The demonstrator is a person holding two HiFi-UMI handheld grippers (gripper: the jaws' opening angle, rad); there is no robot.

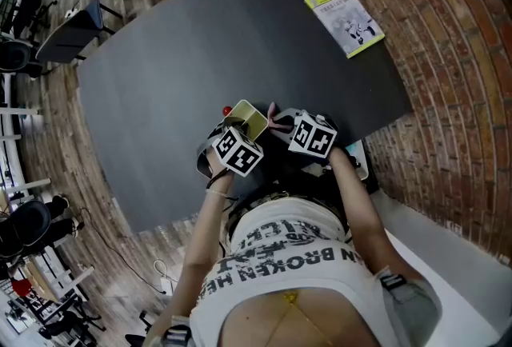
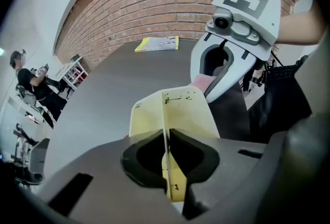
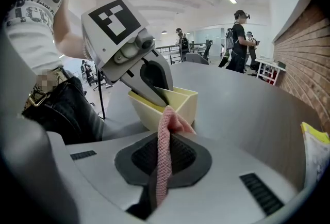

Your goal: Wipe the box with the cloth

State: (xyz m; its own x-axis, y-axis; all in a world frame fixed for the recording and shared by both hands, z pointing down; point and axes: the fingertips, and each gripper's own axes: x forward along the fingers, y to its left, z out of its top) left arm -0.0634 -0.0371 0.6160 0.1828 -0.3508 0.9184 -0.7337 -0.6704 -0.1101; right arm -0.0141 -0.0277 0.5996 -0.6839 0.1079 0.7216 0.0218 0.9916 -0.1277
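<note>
A small pale yellow open box (image 1: pixel 250 120) (image 2: pixel 172 114) (image 3: pixel 170 104) is held just above the dark table's near edge. My left gripper (image 2: pixel 166 158) (image 1: pixel 238 147) (image 3: pixel 149 86) is shut on one wall of the box, the thin wall pinched between its pads. My right gripper (image 3: pixel 162 158) (image 1: pixel 308 136) (image 2: pixel 227 70) is shut on a pink knitted cloth (image 3: pixel 166 135) (image 1: pixel 278 118) (image 2: pixel 202 81). The cloth's free end touches the box's near rim.
A yellow-and-white booklet (image 1: pixel 344 19) (image 2: pixel 158 43) lies at the table's far right corner. The dark table (image 1: pixel 200 41) spreads beyond the box. A brick wall (image 1: pixel 456 57) runs along the right. People stand by desks in the background (image 3: pixel 240 42). A small red thing (image 1: pixel 227 110) shows by the box.
</note>
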